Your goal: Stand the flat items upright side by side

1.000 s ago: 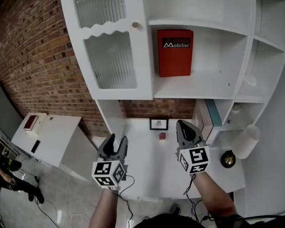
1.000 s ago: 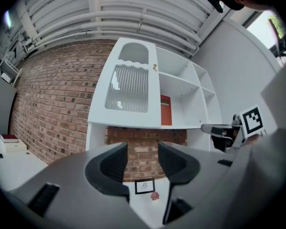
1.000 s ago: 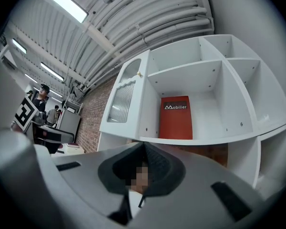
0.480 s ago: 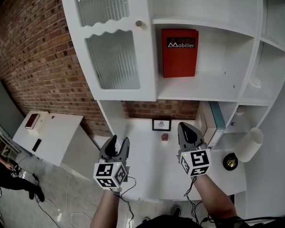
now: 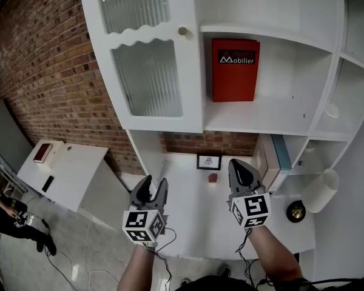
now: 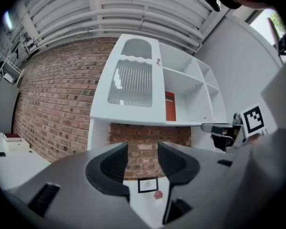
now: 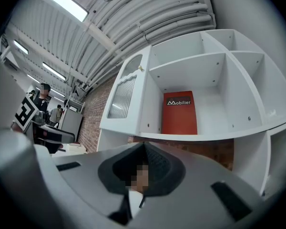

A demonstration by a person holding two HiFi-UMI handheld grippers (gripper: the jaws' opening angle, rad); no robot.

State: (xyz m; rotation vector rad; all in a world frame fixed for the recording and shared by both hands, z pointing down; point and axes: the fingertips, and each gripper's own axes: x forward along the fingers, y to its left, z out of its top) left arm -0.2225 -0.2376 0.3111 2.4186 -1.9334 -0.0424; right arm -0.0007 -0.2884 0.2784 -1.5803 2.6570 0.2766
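Left gripper [image 5: 150,185], above the white desk [image 5: 188,214], jaws moderately apart with nothing between them; beyond it, at the back of the desk recess, a small framed picture [image 5: 209,162] with a small red object [image 5: 213,177] just in front. Right gripper [image 5: 239,166], jaws pressed together and empty. The red book [image 5: 235,70] stands upright against the left wall of the open shelf compartment above, and two further books [image 5: 275,160], one pale and one teal, stand side by side in the lower compartment just right of the right gripper.
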